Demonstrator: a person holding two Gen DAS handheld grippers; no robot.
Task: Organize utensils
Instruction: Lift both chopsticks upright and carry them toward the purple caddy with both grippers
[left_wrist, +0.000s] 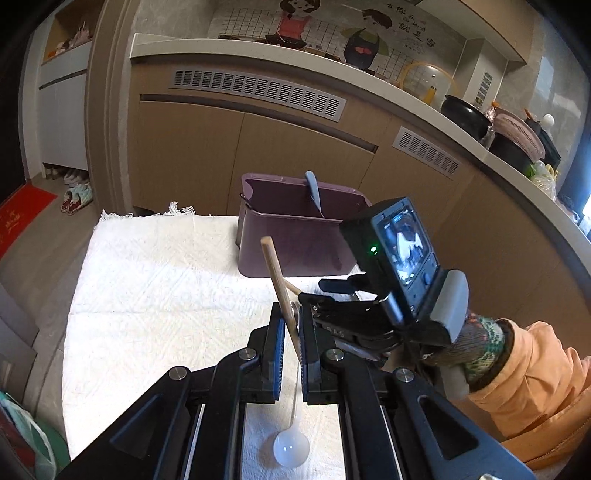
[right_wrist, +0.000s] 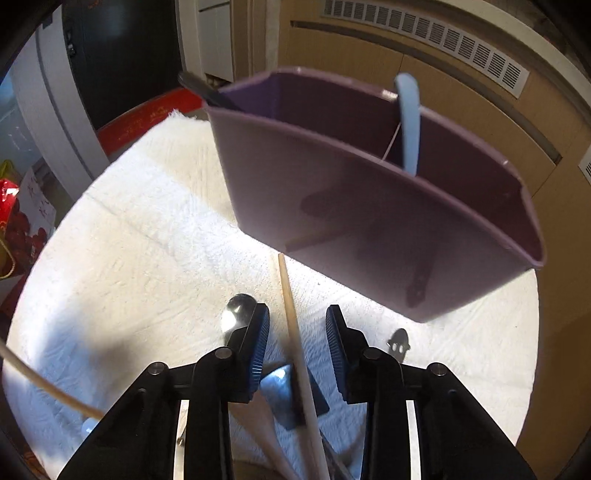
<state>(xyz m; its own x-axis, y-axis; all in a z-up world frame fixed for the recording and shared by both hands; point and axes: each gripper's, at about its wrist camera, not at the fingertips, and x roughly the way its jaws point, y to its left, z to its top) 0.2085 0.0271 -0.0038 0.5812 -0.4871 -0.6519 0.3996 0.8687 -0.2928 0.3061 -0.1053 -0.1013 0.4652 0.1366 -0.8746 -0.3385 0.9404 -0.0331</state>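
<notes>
Chopstick (left_wrist: 282, 295) in left claw (left_wrist: 291, 328) (pinched)

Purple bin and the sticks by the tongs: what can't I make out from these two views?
- Purple bin: its floor is hidden by its front wall in both views.
- Blue spoon: lower end sunk behind that wall.
- Wooden stick: near end cut off by the right wrist view's bottom edge.
- White spoon: handle hidden behind left tongs.

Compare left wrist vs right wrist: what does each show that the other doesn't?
Left wrist only: left gripper shut on a thin wooden chopstick, a translucent white spoon, and the right gripper's camera body.

Right wrist only: open right gripper straddling another wooden chopstick, and a shiny metal spoon.

Both: purple plastic bin holding a pale blue utensil, on white textured cloth.
</notes>
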